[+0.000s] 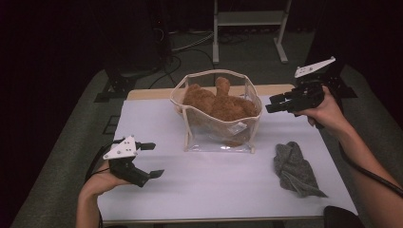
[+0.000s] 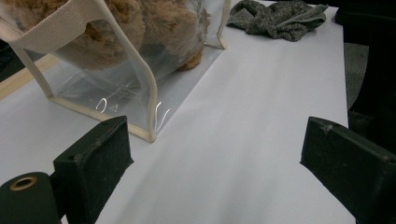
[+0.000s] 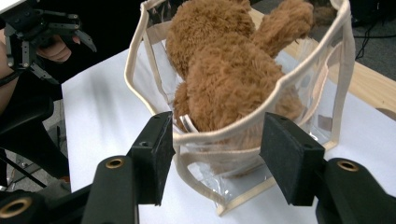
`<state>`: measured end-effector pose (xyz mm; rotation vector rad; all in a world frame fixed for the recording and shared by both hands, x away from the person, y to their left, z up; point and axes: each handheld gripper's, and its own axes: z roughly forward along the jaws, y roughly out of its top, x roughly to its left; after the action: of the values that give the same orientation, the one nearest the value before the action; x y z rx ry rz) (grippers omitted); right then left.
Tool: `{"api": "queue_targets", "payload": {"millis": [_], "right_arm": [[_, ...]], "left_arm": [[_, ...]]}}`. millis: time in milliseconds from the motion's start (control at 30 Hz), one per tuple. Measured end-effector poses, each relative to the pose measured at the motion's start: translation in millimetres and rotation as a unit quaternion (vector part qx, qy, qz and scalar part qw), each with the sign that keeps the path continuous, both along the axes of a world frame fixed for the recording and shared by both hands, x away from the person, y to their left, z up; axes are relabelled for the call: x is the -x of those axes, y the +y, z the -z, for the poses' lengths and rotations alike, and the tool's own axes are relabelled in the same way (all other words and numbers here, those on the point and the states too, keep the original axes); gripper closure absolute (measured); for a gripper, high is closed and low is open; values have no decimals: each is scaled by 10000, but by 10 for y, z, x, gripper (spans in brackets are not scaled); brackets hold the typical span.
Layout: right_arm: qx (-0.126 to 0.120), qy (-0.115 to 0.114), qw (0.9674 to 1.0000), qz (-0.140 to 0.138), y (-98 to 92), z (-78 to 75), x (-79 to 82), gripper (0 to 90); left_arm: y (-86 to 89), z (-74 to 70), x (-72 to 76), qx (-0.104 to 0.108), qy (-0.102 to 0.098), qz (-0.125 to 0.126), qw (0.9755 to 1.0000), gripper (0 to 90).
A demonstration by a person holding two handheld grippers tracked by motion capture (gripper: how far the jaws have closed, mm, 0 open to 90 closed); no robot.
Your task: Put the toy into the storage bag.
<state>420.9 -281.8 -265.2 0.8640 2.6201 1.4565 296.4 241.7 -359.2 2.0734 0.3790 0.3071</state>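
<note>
A clear plastic bag [image 1: 218, 139] with cream trim stands upright at the middle back of the white table [image 1: 214, 190]. A brown teddy bear [image 1: 219, 105] sits inside it, one limb poking above the rim. My right gripper [image 1: 270, 104] hovers level at the bag's right side. In the right gripper view its jaws [image 3: 222, 158] stand apart with the bag's rim [image 3: 140, 60] and the bear [image 3: 229, 74] just ahead between them, pads not pressing. My left gripper [image 1: 157, 160] rests open near the table's front left, with nothing between its jaws [image 2: 215, 158]; the bag [image 2: 116, 84] lies ahead of them.
A crumpled grey cloth [image 1: 294, 168] lies on the table's right front, also in the left gripper view [image 2: 280, 18]. A wooden edge [image 1: 147, 93] runs along the back of the table. A metal stand [image 1: 249, 28] stands on the floor beyond. A dark object [image 1: 340, 216] sits at the front right corner.
</note>
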Motion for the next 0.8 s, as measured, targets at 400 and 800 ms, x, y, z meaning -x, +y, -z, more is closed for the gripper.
{"api": "queue_targets", "payload": {"millis": [400, 800], "right_arm": [[-107, 108, 9998, 128, -176, 166, 109, 413], [-134, 258, 9992, 262, -325, 429, 211, 399]], "left_arm": [[-8, 10, -7, -28, 20, -7, 10000, 77], [-17, 25, -12, -21, 45, -7, 10000, 77]]}}
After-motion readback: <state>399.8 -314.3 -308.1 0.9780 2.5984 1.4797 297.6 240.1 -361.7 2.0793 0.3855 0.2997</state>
